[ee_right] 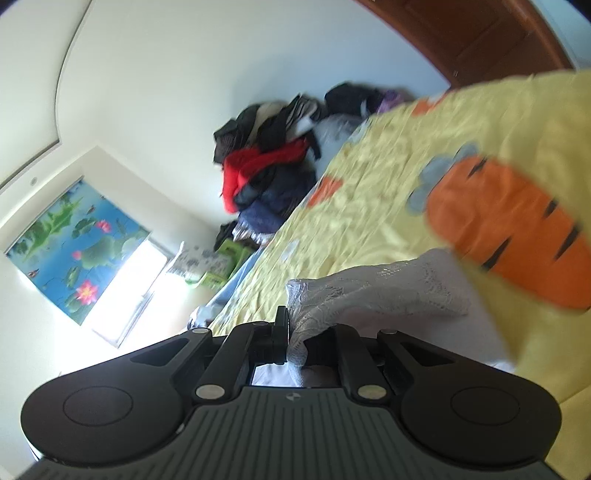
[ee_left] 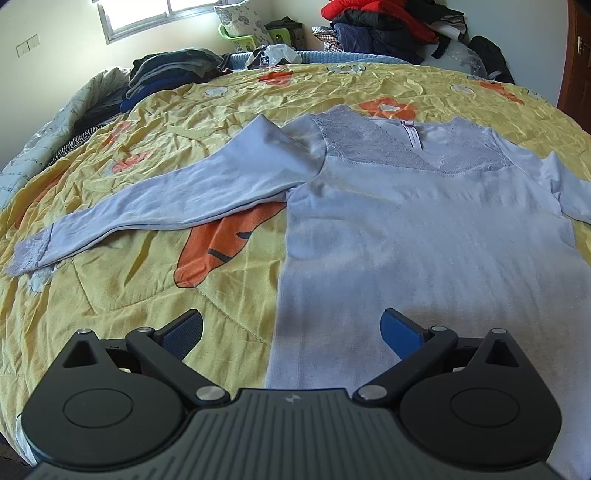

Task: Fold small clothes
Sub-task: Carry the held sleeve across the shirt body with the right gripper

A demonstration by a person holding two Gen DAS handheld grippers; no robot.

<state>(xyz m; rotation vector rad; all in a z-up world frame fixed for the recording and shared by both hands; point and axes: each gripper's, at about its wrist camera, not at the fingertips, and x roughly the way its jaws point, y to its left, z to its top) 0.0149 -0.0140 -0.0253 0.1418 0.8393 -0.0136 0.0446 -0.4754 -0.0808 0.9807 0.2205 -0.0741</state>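
Note:
A pale lavender long-sleeved top (ee_left: 417, 229) with lace at the shoulders lies flat on the yellow quilt (ee_left: 122, 280). Its left sleeve (ee_left: 177, 206) stretches out to the left, ending in a lace cuff. My left gripper (ee_left: 291, 332) is open and empty, low over the top's left side edge near the hem. My right gripper (ee_right: 291, 332) is shut on the lace cuff (ee_right: 369, 295) of the other sleeve and holds it lifted above the quilt; the right wrist view is tilted and blurred.
Piles of dark and red clothes (ee_left: 384, 26) sit at the far right of the bed, and folded dark clothes (ee_left: 162, 74) at the far left. A green crate (ee_left: 243, 38) and a pillow stand behind. A wooden wardrobe (ee_right: 480, 33) is at the right.

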